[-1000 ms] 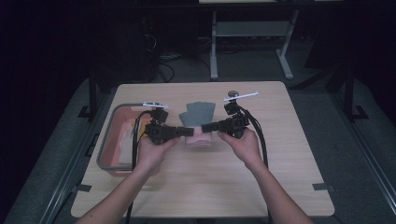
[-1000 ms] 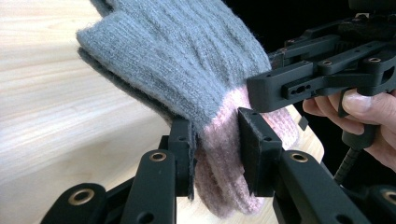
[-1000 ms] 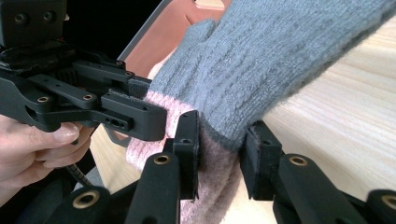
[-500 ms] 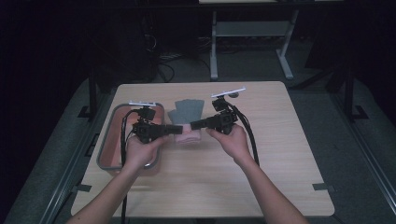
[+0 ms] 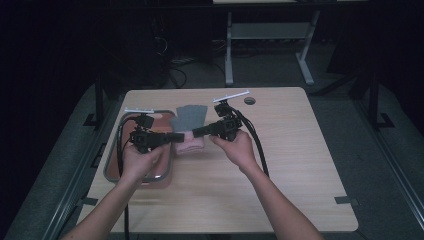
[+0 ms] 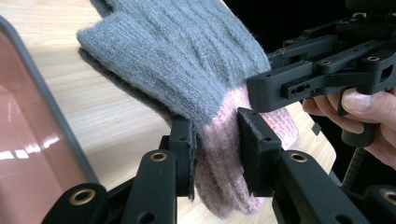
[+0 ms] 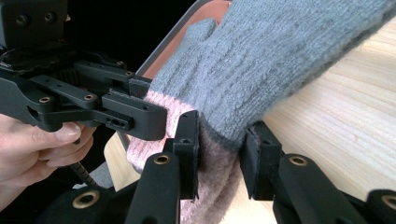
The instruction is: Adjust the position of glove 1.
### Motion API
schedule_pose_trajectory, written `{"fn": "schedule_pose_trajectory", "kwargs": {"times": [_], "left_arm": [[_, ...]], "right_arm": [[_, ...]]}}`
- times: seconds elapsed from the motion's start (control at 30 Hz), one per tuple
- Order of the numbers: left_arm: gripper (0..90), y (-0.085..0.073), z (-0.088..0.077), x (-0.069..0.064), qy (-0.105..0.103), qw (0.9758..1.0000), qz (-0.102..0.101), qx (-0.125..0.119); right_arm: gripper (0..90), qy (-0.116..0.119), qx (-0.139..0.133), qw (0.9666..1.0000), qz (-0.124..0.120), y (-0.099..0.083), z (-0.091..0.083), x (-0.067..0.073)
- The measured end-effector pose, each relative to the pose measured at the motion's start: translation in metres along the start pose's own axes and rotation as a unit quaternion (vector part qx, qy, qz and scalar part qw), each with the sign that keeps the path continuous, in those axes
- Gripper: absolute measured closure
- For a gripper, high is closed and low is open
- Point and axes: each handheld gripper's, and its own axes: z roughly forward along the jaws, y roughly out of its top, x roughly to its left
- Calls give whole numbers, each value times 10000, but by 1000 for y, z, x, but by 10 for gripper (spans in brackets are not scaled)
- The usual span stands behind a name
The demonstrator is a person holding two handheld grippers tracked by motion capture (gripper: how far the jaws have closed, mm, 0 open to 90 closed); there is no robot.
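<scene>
High view: your left claw (image 5: 176,137) and right claw (image 5: 196,133) both clamp the glove (image 5: 189,125) cuff; lift evenly over the tray (image 5: 111,161).

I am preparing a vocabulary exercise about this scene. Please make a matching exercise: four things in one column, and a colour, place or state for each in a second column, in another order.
Column one:
1. glove
2. tray
3. left gripper
4. table

Column two:
A. light wood, carries everything
B. grey knit with a pink cuff
C. shut on the pink cuff
D. grey rim, reddish floor, at the table's left side

Right pairs: 1-B, 2-D, 3-C, 4-A
</scene>
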Motion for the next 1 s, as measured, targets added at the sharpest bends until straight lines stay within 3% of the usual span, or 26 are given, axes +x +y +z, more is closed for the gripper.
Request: {"fn": "schedule_pose_trajectory", "kwargs": {"times": [1.0], "left_arm": [[688, -1, -39, 23, 198, 9997, -83, -78]], "right_arm": [[699, 265, 124, 9994, -174, 21, 36, 21]]}}
